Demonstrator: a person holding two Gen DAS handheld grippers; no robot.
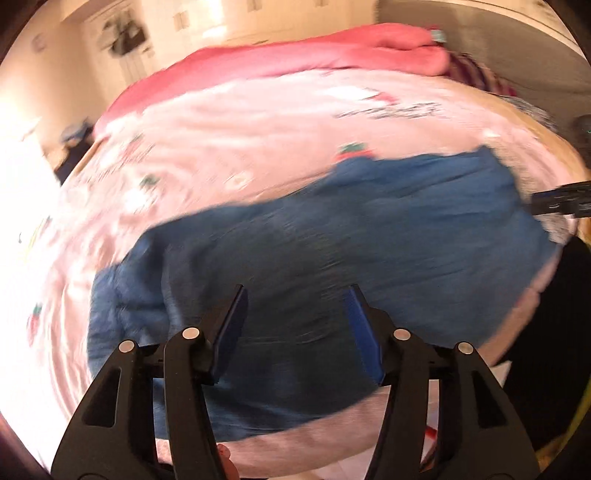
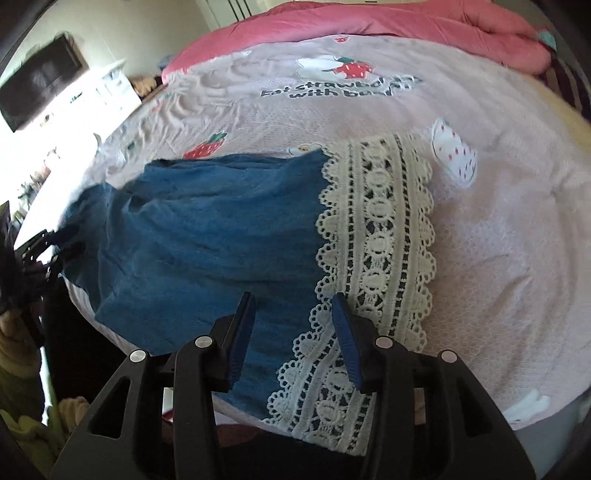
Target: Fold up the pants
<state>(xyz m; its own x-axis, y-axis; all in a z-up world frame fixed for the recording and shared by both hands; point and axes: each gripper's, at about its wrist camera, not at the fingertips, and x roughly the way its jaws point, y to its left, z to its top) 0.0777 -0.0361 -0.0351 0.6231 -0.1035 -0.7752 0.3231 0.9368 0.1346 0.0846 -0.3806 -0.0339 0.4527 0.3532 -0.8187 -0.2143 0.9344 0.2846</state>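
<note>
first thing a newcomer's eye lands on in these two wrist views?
The blue pants spread across the middle of the bed, with a wide band of white lace trim along their right edge in the right wrist view. Behind them, the pink strawberry-print bedsheet and a red blanket bunched at the far end. Both the left gripper and right gripper hang open above the fabric.

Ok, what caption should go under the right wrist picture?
Open right gripper above blue pants with a white lace hem, lying on a strawberry bedsheet.
</note>
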